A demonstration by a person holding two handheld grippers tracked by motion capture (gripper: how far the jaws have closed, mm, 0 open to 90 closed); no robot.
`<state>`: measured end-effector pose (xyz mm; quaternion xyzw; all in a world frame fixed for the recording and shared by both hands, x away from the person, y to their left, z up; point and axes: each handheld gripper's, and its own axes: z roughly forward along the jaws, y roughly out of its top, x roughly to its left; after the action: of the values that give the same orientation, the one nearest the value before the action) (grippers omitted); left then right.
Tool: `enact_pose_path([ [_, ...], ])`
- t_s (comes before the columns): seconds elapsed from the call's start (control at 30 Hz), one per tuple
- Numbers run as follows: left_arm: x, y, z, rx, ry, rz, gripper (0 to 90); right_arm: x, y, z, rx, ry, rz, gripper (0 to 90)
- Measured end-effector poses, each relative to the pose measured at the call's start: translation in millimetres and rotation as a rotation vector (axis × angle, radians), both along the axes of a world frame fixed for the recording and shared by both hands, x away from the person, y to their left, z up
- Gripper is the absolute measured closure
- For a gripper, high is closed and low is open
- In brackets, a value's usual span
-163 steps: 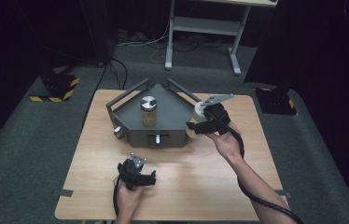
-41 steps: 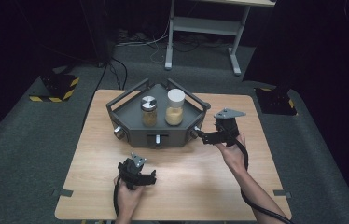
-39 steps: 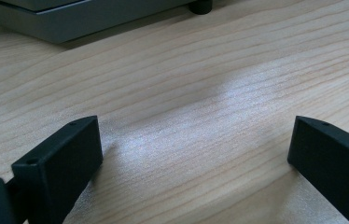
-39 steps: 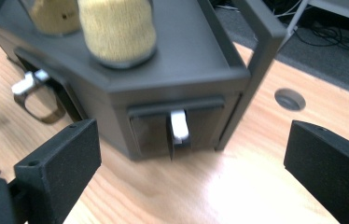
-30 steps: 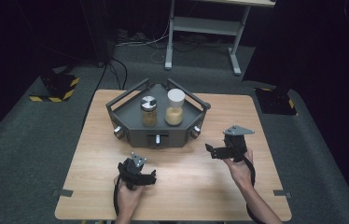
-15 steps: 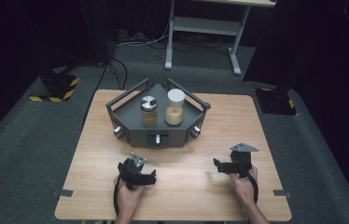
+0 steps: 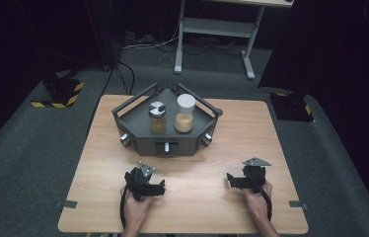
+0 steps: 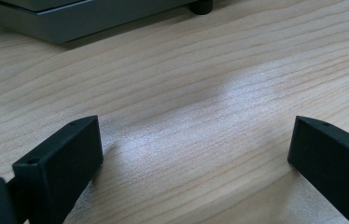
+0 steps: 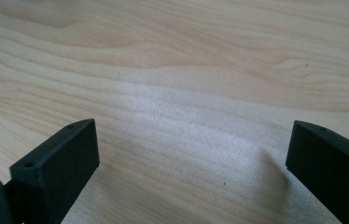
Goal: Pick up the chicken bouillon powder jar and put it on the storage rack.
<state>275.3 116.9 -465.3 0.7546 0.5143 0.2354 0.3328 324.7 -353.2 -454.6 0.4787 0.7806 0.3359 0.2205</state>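
Observation:
A dark grey angular tray (image 7: 138,116) stands at the back middle of the wooden table (image 7: 241,133). Two jars stand upright in it: a short one with a silver lid (image 7: 157,117) and, beside it on the right, a taller one with a white lid (image 7: 185,113). My left gripper (image 7: 157,188) rests low over the table near the front, open, nothing between its jaws; its own view has the gripper (image 8: 196,154) over bare wood. My right gripper (image 7: 233,180) sits at the front right, open and empty, with bare wood under the gripper (image 9: 193,154) in its own view.
The tray's grey base (image 8: 70,18) and a black foot (image 8: 201,5) lie ahead of the left gripper. Beyond the table are a black-and-yellow striped block (image 7: 59,91) on the floor at left, another (image 7: 291,104) at right, and a metal stand (image 7: 217,29) behind.
My right gripper left the white-lidded jar standing in the tray, then drew back toward the front right of the table and came down low. The left gripper has not moved.

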Motion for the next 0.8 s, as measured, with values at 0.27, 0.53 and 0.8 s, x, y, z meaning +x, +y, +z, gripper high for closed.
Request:
enact_pose_path([
  [0.27,-0.3,-0.3,-0.1,-0.001,0.000,0.004,3.1,-3.1,1.6,-2.1,-0.008,-0.012,-0.003,1.3],
  [0.53,-0.4,-0.4,-0.1,-0.001,0.000,0.005,3.2,-3.0,1.2,-2.3,-0.006,-0.012,-0.002,1.3],
  [0.8,-0.6,-0.7,-0.1,0.000,-0.001,0.007,3.4,-3.0,1.1,-2.3,-0.006,-0.012,-0.002,1.3],
])
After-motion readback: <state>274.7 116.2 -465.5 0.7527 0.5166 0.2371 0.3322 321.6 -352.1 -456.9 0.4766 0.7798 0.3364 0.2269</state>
